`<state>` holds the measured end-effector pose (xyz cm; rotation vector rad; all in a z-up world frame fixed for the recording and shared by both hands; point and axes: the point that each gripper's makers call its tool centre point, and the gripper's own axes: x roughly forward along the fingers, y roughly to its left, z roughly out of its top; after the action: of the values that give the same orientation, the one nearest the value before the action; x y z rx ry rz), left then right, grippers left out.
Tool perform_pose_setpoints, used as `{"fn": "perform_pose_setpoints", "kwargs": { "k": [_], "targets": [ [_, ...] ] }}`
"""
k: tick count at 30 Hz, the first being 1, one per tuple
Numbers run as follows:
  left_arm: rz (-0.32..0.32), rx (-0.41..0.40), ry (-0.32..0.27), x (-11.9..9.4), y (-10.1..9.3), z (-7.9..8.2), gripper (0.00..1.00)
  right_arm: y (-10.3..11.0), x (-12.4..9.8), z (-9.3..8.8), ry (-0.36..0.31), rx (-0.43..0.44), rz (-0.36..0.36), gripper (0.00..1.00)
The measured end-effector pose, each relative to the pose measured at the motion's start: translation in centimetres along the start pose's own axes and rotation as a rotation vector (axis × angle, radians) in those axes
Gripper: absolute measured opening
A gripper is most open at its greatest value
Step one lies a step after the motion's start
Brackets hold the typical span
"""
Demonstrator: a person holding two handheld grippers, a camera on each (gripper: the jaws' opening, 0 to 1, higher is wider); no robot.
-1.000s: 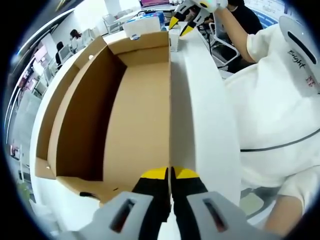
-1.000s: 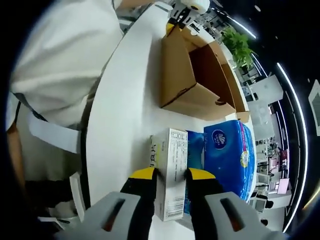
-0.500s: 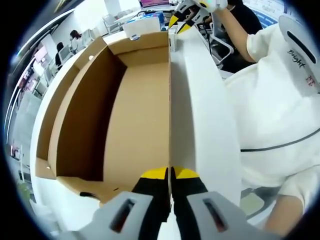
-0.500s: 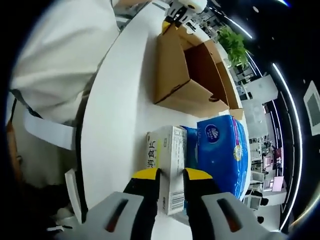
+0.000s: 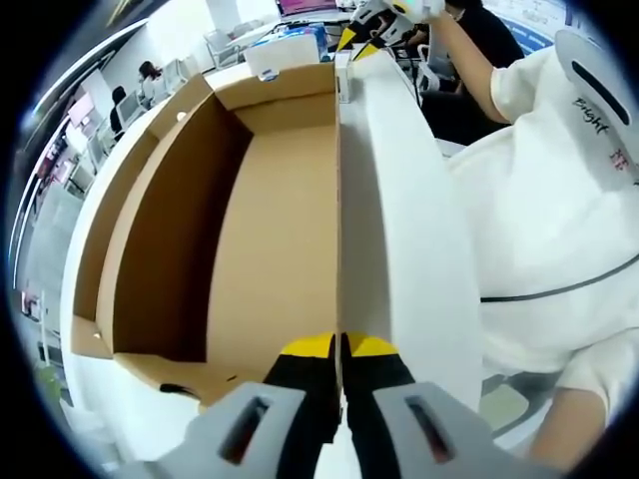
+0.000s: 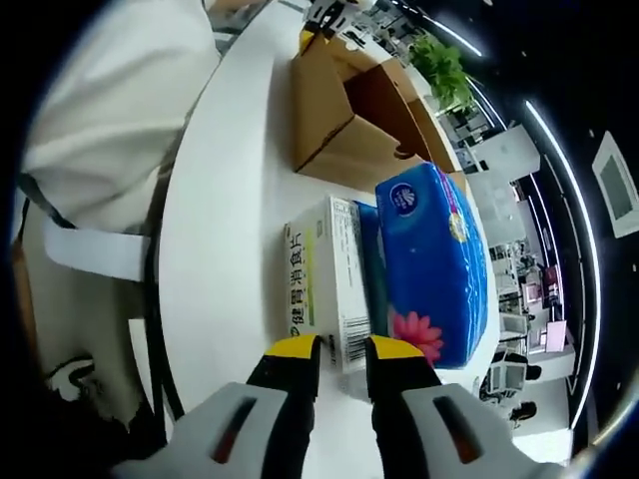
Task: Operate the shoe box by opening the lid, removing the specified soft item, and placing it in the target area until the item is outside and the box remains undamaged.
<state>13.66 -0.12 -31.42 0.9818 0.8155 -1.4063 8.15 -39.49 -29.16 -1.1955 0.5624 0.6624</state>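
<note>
The brown cardboard shoe box (image 5: 200,230) lies open on the white table (image 5: 399,239), and its inside shows nothing. My left gripper (image 5: 339,347) is shut on the thin edge of the raised lid (image 5: 338,200). In the right gripper view the box (image 6: 384,110) sits far up the table, with the left gripper (image 6: 324,12) at its far end. A soft blue tissue pack (image 6: 434,259) lies outside the box beside a white carton (image 6: 319,284). My right gripper (image 6: 343,351) hovers at the carton's near end, jaws slightly apart and holding nothing. It also shows in the left gripper view (image 5: 361,38).
A person in a white shirt (image 5: 559,200) stands close along the table's edge (image 6: 165,239). Chairs and desks (image 5: 230,40) fill the room behind the box. A potted plant (image 6: 439,65) stands beyond the table.
The right gripper view has shifted, so the carton and tissue pack look nearer and larger and the box higher up. Its jaws stand closer together than a second ago. The left gripper has not moved.
</note>
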Motion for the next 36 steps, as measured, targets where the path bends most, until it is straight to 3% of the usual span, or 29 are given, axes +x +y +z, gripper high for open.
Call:
{"fn": "perform_pose_setpoints", "kwargs": {
  "k": [8,12,14,15,18,21,25,29,34,36],
  "targets": [
    [0.001,0.0,0.0,0.0,0.0,0.0,0.02,0.0,-0.1,0.3,-0.044,0.019,-0.009,0.17],
    [-0.001,-0.001,0.001,0.0,0.0,0.0,0.02,-0.6,-0.5,0.6,-0.074,0.077,-0.033,0.18],
    [0.0,-0.001,0.001,0.0,0.0,0.0,0.02,-0.9,-0.9,1.6,-0.132,0.076,-0.046,0.18],
    [-0.001,-0.001,0.0,0.0,0.0,0.0,0.02,-0.6,-1.5,2.9,-0.201,0.103,-0.03,0.18],
    [-0.002,-0.002,0.001,0.0,0.0,-0.1,0.02,-1.3,-2.2,4.4,-0.273,0.089,-0.057,0.18],
    [-0.001,0.0,0.0,0.0,0.0,-0.1,0.02,-1.5,-2.7,5.7,-0.319,0.127,-0.051,0.18],
    [-0.002,0.002,-0.002,0.0,0.0,-0.1,0.02,-1.6,-4.5,9.5,-0.504,0.244,-0.011,0.17],
    [-0.004,0.005,-0.003,0.0,0.0,-0.1,0.01,-3.9,-6.1,10.9,-0.593,0.22,-0.131,0.17],
    [-0.011,0.016,-0.006,0.0,0.0,0.0,0.01,-6.4,-8.2,12.3,-0.748,0.449,-0.164,0.16],
    [-0.013,0.015,-0.001,0.0,0.0,0.0,0.01,-8.1,-9.6,12.4,-0.808,0.482,-0.255,0.15]
  ]
}}
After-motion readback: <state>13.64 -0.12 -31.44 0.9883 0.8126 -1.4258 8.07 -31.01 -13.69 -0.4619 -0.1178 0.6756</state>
